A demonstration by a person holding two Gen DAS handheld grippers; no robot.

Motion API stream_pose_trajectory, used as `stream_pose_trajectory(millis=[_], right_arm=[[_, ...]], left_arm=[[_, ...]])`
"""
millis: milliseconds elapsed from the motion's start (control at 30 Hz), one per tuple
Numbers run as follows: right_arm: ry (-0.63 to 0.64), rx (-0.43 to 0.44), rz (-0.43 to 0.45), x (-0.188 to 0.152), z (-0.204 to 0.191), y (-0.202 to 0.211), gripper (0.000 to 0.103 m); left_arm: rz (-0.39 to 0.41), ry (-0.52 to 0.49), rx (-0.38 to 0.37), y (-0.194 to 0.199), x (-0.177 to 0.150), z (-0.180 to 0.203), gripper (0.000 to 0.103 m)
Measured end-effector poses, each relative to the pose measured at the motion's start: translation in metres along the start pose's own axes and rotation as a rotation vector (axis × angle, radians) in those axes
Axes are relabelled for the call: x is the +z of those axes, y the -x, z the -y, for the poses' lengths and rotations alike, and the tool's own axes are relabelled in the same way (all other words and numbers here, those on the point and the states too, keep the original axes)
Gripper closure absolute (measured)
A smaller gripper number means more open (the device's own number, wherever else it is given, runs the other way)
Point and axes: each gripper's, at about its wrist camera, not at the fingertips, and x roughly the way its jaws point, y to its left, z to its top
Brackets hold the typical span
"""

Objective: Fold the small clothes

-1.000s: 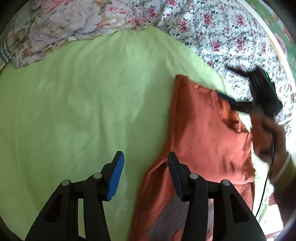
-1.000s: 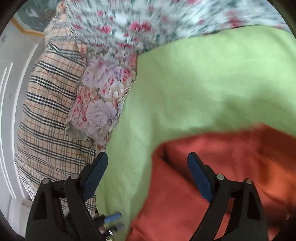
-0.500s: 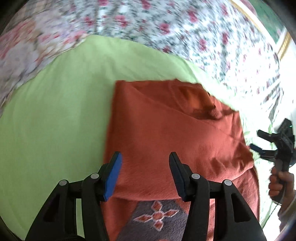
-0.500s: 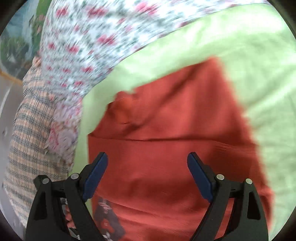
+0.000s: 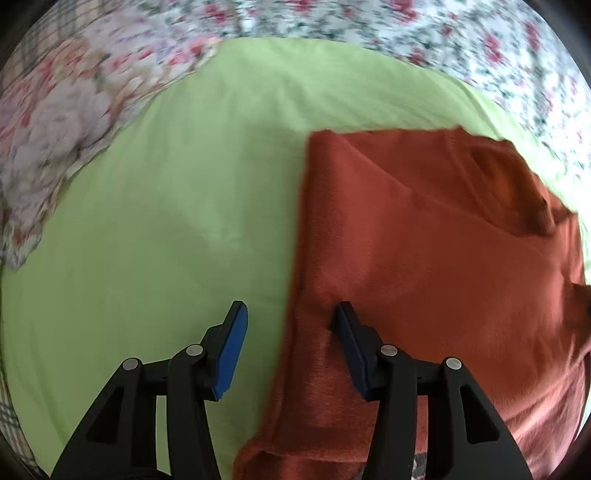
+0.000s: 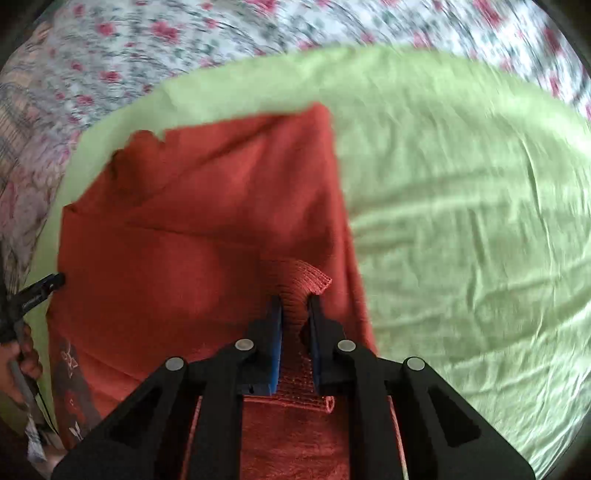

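The sweater (image 6: 192,236) is rust orange, the sheet (image 5: 155,229) under it light green, the bedcover (image 6: 229,33) white with pink flowers, and the tongs (image 5: 290,347) black with blue pads (image 5: 231,354).

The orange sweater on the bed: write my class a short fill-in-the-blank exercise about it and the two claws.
1. The orange sweater lies on a ____ sheet.
2. The right claw is closing on the sweater's ribbed ____.
3. The left claw stands ____, straddling the sweater's edge.
4. Beyond the sheet is a bedcover printed with ____.

Missing words: green; hem; open; flowers
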Motion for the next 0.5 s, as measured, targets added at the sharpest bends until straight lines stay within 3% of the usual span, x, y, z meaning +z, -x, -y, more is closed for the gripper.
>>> stream_pose_trajectory(millis=[67, 167, 233, 300, 333, 500], right_arm=[[0.022, -0.039, 0.021, 0.004, -0.003, 0.002, 0.090], [-0.017, -0.054, -0.072, 0.007, 0.006, -0.023, 0.089], [-0.061, -0.030, -0.078, 0.007, 0.012, -0.023, 0.084], [-0.101, 0.000, -0.048, 0.011, 0.016, -0.012, 0.059], [-0.102, 0.010, -0.030, 0.011, 0.018, -0.007, 0.054], [-0.085, 0.051, 0.020, 0.035, 0.014, 0.004, 0.051]], left_arm=[[-0.001, 0.018, 0.021, -0.003, -0.001, -0.005, 0.050], [-0.008, 0.058, 0.020, 0.001, -0.001, -0.016, 0.050], [-0.006, 0.076, -0.004, 0.009, -0.003, -0.025, 0.050], [-0.011, 0.079, -0.025, 0.015, -0.007, -0.030, 0.050], [-0.012, 0.078, -0.031, 0.019, -0.010, -0.031, 0.050], [-0.007, 0.094, -0.082, 0.043, -0.027, -0.035, 0.048]])
